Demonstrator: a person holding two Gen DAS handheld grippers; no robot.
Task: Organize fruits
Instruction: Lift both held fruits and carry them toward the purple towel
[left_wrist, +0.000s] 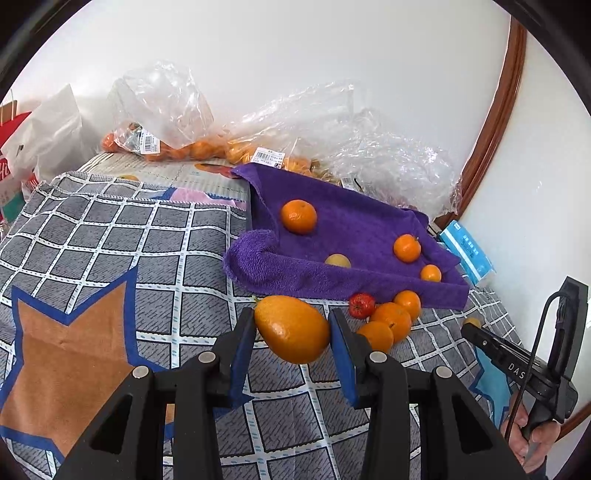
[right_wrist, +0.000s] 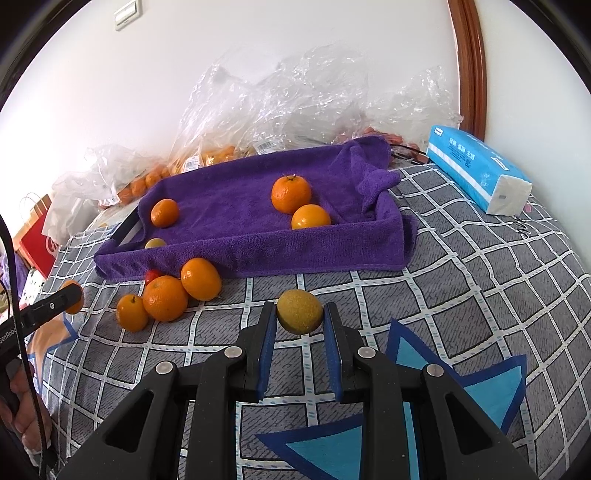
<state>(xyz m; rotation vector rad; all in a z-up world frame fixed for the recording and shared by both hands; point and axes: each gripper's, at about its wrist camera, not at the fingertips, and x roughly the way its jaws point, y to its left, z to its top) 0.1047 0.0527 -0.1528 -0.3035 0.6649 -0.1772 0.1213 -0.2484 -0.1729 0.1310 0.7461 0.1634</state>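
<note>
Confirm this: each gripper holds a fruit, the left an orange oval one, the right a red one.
Wrong on colour. The right gripper holds a yellow-brown round fruit, as the right wrist view shows. The left gripper does hold the orange oval fruit.

The letters "DAS" are printed in white on the black body of the right gripper (left_wrist: 471, 326), low beside its cable. "enRobo" is read on the left gripper (right_wrist: 68, 295). Print on the blue tissue pack (right_wrist: 476, 173) and the bag labels (left_wrist: 267, 157) is too small to be read.
</note>
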